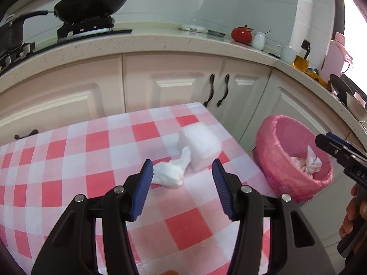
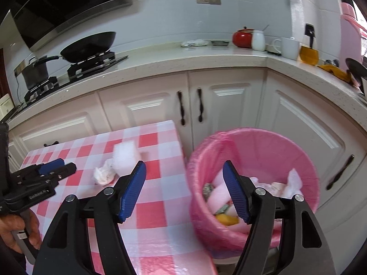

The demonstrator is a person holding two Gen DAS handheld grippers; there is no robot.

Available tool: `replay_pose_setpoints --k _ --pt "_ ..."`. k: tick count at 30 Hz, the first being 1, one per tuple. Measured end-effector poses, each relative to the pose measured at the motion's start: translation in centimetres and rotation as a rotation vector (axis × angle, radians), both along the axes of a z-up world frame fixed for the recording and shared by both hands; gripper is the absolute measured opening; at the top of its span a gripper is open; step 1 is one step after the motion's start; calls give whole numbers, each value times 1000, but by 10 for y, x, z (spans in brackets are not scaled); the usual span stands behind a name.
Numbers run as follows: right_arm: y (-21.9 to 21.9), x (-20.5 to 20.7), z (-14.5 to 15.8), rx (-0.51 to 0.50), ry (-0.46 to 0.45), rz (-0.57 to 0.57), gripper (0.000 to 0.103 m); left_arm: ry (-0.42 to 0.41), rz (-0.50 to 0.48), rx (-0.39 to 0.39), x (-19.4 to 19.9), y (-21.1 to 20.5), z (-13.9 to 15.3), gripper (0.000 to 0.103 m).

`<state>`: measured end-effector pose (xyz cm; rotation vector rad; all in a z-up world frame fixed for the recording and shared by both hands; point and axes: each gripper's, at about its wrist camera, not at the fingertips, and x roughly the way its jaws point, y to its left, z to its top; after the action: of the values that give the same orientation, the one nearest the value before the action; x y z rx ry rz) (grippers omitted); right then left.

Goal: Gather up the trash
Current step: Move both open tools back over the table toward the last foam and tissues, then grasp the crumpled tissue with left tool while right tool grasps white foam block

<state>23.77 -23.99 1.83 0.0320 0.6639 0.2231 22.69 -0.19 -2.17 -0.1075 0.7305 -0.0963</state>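
Note:
A crumpled white tissue (image 1: 170,173) lies on the red-and-white checked table (image 1: 91,160), touching a white foam block (image 1: 200,147) behind it. My left gripper (image 1: 182,168) is open and empty, its jaws just in front of the tissue. My right gripper (image 2: 184,169) is open and empty, held over the near rim of the pink-lined trash bin (image 2: 252,183), which holds tissues and scraps. The tissue (image 2: 104,173) and foam block (image 2: 125,158) also show in the right wrist view, with the left gripper (image 2: 57,167) at far left. The bin (image 1: 293,158) stands right of the table.
White kitchen cabinets (image 1: 174,84) stand behind the table and bin. The counter above carries a black wok on a stove (image 1: 91,4), a red pot (image 1: 242,34), a white jar, a white mug (image 1: 286,52) and a pink container (image 1: 336,55).

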Motion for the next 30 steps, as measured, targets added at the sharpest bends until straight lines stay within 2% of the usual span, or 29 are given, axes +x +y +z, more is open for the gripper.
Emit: replay_pose_setpoints --k 7,23,26,28,30 --pt "30 7 -8 -5 19 38 70 49 5 -2 9 16 -23 52" --pt "62 30 -21 -35 59 79 70 153 -46 -27 60 11 -67 55" --pt "69 35 -24 -41 67 87 70 178 -47 -19 69 13 -74 53" --pt "74 39 -26 -44 72 96 70 193 -50 -21 74 15 -78 39" --pt "80 42 -30 -48 78 105 70 193 -52 -27 75 18 -80 35"
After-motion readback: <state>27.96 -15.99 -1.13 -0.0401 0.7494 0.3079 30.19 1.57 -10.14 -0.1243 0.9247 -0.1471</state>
